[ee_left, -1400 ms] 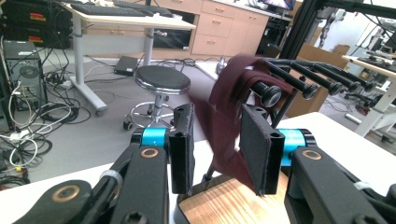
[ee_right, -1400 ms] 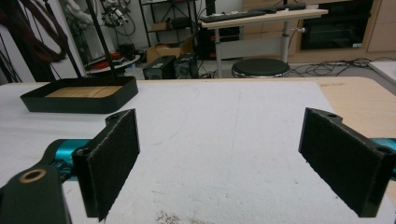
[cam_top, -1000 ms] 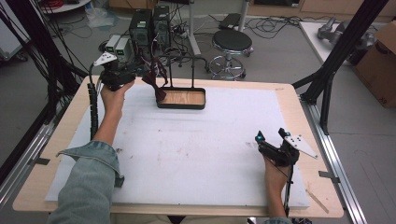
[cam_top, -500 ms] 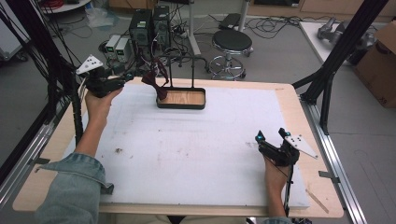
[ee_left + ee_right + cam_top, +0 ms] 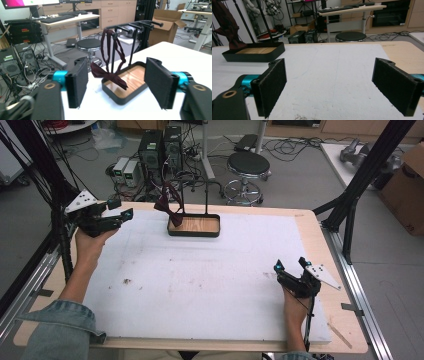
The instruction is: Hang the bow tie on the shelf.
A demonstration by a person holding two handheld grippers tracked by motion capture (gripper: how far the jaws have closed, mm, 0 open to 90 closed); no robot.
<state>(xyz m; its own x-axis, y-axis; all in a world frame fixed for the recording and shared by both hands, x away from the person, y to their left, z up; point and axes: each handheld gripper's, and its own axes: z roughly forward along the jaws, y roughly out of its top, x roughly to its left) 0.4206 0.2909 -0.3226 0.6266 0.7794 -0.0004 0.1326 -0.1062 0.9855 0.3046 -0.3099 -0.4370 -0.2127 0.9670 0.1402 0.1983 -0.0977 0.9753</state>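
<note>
Hanging from a black rack peg at the desk's far edge, the dark red fabric bow tie [image 5: 110, 72] droops into the wood-bottomed tray [image 5: 130, 87]; left gripper [image 5: 116, 83], jaws just opening, and right gripper [image 5: 329, 85] gape empty.

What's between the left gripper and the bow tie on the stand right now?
Nothing: in the high view only bare white mat separates the left gripper, jaws open after just opening, from the bow tie hanging on the stand.

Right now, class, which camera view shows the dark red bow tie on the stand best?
The left gripper view: the bow tie hangs close and sharp, its strap looped over the stand. The high view shows it small, from above. The right gripper view catches part of it at the frame's edge.
</note>
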